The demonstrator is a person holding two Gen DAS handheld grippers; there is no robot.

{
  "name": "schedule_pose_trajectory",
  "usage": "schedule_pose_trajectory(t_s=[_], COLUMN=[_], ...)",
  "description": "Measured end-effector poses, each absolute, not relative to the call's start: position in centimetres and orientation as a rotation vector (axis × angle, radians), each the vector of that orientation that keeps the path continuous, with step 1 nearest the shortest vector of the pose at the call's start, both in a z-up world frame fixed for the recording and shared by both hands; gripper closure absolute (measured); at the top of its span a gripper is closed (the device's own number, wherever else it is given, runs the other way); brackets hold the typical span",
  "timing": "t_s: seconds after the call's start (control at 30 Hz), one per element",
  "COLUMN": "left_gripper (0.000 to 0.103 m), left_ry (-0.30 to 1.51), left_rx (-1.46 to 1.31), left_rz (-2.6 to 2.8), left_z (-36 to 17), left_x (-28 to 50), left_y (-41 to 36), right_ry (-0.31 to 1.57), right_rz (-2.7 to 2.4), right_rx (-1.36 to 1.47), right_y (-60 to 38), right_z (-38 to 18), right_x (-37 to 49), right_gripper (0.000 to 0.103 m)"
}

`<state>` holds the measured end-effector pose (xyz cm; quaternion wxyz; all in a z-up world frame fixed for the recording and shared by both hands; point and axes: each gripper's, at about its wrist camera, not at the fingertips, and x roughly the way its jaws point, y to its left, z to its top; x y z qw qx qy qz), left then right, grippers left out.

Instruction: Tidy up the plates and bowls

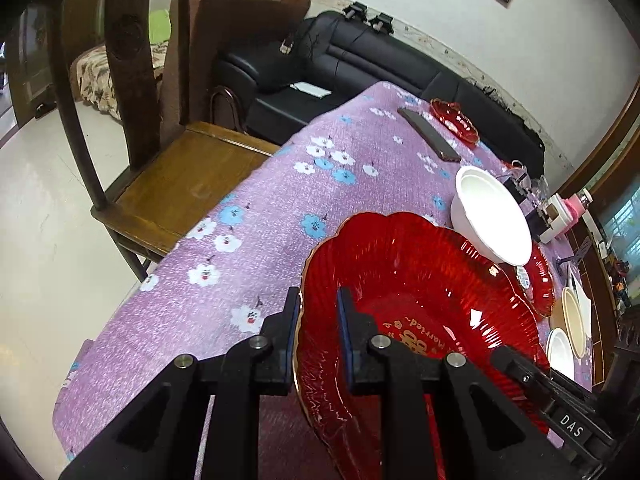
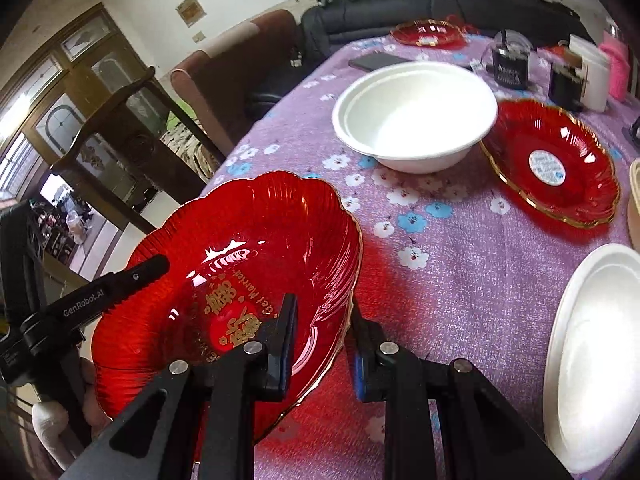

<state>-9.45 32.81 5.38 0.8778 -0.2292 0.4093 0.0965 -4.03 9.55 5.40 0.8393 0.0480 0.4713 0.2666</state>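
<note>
Left wrist view: at far left a dark wooden chair (image 1: 160, 184) is seen drawn up to the table (image 1: 248, 216), which is covered by a purple flowered cloth. The left gripper (image 1: 318, 320) is clamped on the near-left rim of the large red plate (image 1: 416, 280); one of its fingers (image 1: 291, 320) lies outside the rim and the other inside, so the rim is pinched between the pads. The plate is held tilted above the cloth. Further along the table a dark phone (image 1: 430, 134) and a small red dish (image 1: 454, 120) are seen, well apart from the plate. A white bowl (image 1: 492, 216) is seen behind the plate's far rim, and a second red plate (image 1: 540, 276) is partly hidden beyond it. At the lower right edge of the plate the right gripper's body is visible.

Right wrist view: the left gripper's body is seen at far left, at the plate's opposite rim. The large red plate (image 2: 248, 248) occupies the lower left, gold lettering visible at its centre. The right gripper (image 2: 320, 340) is pinching the plate's near-right rim, one finger inside and one outside. The white bowl (image 2: 416, 116) stands upright on the cloth, just beside the second red plate (image 2: 552, 160). A white plate (image 2: 596, 352) lies at the right edge.
</note>
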Motion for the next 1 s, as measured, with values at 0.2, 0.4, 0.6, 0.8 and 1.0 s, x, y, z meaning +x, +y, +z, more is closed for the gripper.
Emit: schedule_pose_trajectory(t_s=[0.2,0.4,0.6,0.8,1.0], left_gripper=[0.086,0.086,0.086,0.086,0.086], left_ry=[0.816,0.830,0.850,0.870,0.894], left_rx=[-0.449,-0.447,-0.447,-0.449,-0.438], left_rz=[0.213,0.216,0.217,0.227,0.241], left_z=[5.7,4.8,4.0,3.2,2.4], left_x=[-11.1,-11.1,-10.7,-10.3,-9.9], left_y=[32.3,32.1,32.1,32.0,31.9], right_ry=[0.952,0.954,0.940,0.965,0.973], right_rz=[0.567,0.558,0.537,0.534,0.532], right_rx=[0.070,0.066,0.047,0.061,0.066], right_y=[9.7,9.6,9.5,9.4,9.4], right_z=[5.3,4.1,3.9,3.2,2.6], right_x=[-5.6,-6.1,-6.3,-5.9,-5.7], right_gripper=[0.078,0.078,0.078,0.078,0.078])
